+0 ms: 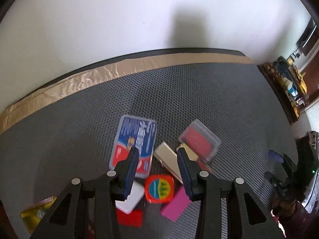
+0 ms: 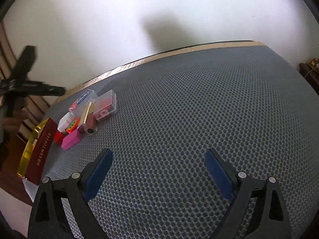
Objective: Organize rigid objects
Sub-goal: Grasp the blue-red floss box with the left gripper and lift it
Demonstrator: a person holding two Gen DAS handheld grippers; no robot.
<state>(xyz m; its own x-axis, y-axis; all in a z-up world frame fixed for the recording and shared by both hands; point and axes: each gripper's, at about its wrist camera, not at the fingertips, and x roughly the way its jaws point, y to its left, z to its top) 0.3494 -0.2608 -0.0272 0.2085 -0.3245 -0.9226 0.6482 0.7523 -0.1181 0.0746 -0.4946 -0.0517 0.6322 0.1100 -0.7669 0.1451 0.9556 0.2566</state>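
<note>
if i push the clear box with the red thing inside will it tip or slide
The clear box probably tips or shifts easily: it rests tilted on the objects beneath, not flat on the mat. Its hard, smooth plastic looks stiff and likely slippery. It seems light for its size.

Small colourful boxes (image 1: 151, 171) lie clustered, touching, on grey mat (image 1: 199, 99).

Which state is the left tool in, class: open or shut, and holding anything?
Open and empty. The left tool has its fingers spread, hanging above the gold bar and orange box, with nothing pinched between them.
</note>
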